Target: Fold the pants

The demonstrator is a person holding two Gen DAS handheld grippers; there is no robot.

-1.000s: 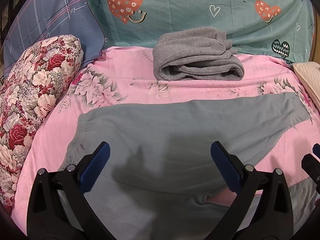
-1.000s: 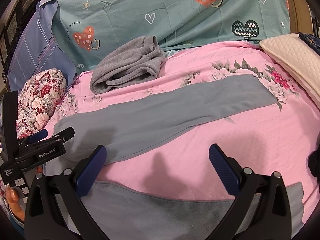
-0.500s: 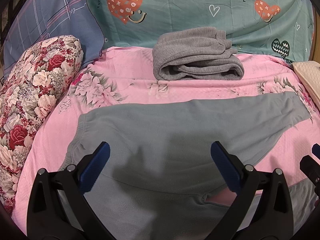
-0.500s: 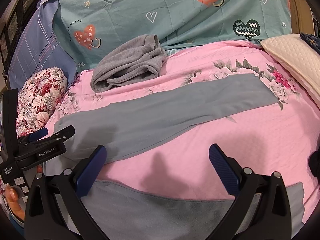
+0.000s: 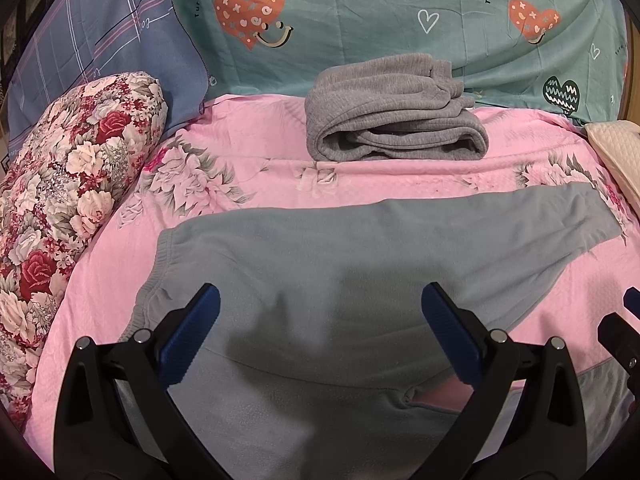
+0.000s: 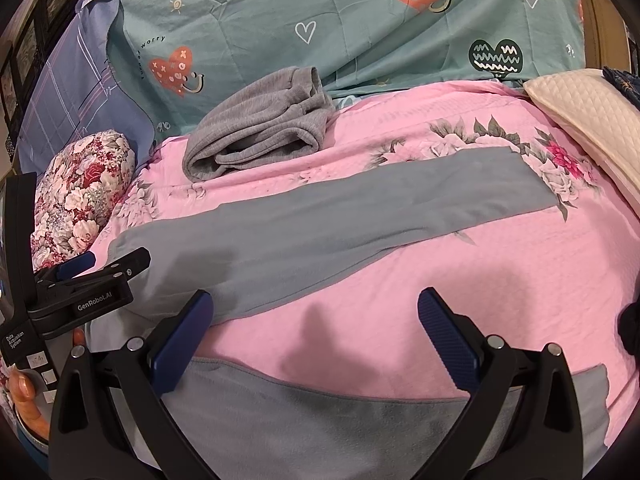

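Each tool is a black plastic clamp with two long arms that end in dark blue, ribbed pads. Round silver rivets sit on each arm just behind the pad. From the right wrist view, the left tool [image 6: 86, 270] shows white lettering "GenRobot.AI" on its side, and below it a black handle with a white label and small pale buttons. A bare thumb [image 6: 24, 390] with a pink nail shows at the near left. The right tool [image 6: 314, 332] has the same build.
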